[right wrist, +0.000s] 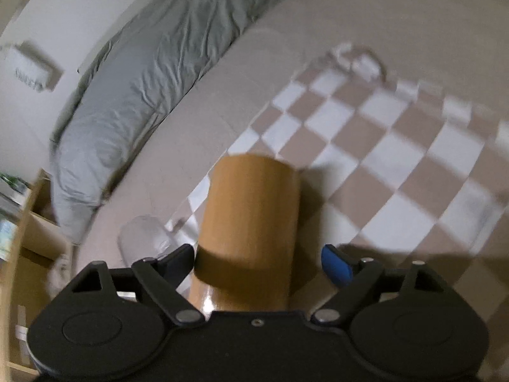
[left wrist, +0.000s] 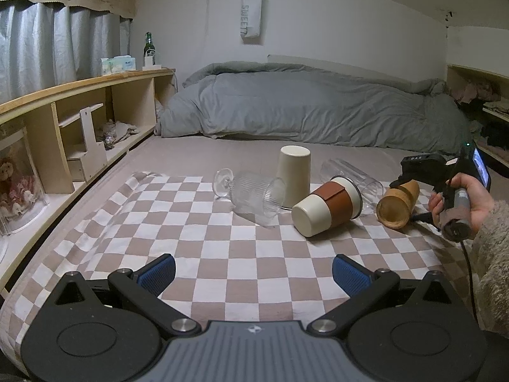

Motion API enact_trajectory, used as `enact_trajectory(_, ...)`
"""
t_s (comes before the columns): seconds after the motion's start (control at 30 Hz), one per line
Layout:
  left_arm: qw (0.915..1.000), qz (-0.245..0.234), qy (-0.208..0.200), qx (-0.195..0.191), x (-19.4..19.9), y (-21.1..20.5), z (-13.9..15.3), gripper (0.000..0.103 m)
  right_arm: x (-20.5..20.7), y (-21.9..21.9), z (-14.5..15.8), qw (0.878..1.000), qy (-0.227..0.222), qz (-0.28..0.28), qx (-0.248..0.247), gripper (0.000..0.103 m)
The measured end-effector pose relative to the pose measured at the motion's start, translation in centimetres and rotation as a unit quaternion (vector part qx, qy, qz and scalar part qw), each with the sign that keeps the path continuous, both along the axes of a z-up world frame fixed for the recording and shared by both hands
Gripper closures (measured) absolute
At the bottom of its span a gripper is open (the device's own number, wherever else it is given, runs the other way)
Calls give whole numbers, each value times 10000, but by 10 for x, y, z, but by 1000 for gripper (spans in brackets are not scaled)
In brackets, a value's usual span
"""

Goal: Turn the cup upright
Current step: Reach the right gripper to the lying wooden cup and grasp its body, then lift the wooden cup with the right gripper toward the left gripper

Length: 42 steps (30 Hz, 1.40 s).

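Note:
A wooden cup (left wrist: pixel 397 203) lies on its side at the right of the checkered cloth (left wrist: pixel 222 254), mouth toward me. In the right wrist view the wooden cup (right wrist: pixel 251 222) sits between the open jaws of my right gripper (right wrist: pixel 257 264); the left finger touches its side, the blue right pad (right wrist: pixel 335 265) stands clear of it. In the left wrist view the right gripper (left wrist: pixel 413 178) reaches over the cup, held by a hand. My left gripper (left wrist: pixel 253 273) is open and empty above the cloth's near part.
Beside the wooden cup lie a cream cup with brown sleeve (left wrist: pixel 327 208), a ribbed glass goblet (left wrist: pixel 251 197) and a clear tumbler (left wrist: pixel 353 175). A cream cup (left wrist: pixel 294 172) stands upside down behind them. A grey duvet (left wrist: pixel 302 108) lies beyond, wooden shelves (left wrist: pixel 79 121) at left.

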<state>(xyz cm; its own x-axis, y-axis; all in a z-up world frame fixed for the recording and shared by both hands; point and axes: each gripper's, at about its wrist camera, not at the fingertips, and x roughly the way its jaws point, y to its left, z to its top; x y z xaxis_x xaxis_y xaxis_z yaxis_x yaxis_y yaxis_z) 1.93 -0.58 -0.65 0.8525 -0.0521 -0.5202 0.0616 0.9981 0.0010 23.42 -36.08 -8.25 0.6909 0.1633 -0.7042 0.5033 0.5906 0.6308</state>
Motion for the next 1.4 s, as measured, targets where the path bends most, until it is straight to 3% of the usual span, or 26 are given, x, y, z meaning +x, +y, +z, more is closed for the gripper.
enact_trajectory(0.03,10000,-6,2,4,0,0,0,0,-1,-1,-1,9998,-81,36,165,30)
enact_trajectory(0.1,10000,-8,0,12,0,0,0,0,-1,-3,0,9994,-70,95,340,32)
enact_trajectory(0.27,10000,0,-2,29,-2,-1,0,0,-9,5,7,9981,44,586,163,33)
enact_trajectory(0.5,9999,-121,91,15,2,-4,0,0,-49,14,17,9886,139,1498,-11,33)
enact_trajectory(0.73,9986,-519,-6,108,12,-31,0,0,-86,20,27,9739,256,2212,-443,33)
enact_trajectory(0.9,9962,-859,-128,-81,28,-52,9,0,-97,20,28,9668,269,2482,-540,33)
enact_trajectory(1.1,9868,-1472,345,-584,63,-78,12,1,-97,20,28,9658,232,2538,-479,31)
enact_trajectory(1.2,9808,-1612,707,-839,88,-91,12,2,-104,17,33,9652,-30,2552,-576,24)
enact_trajectory(1.4,9547,-1876,1774,-1480,149,-123,-2,8,-127,7,44,9608,-433,2573,-939,23)
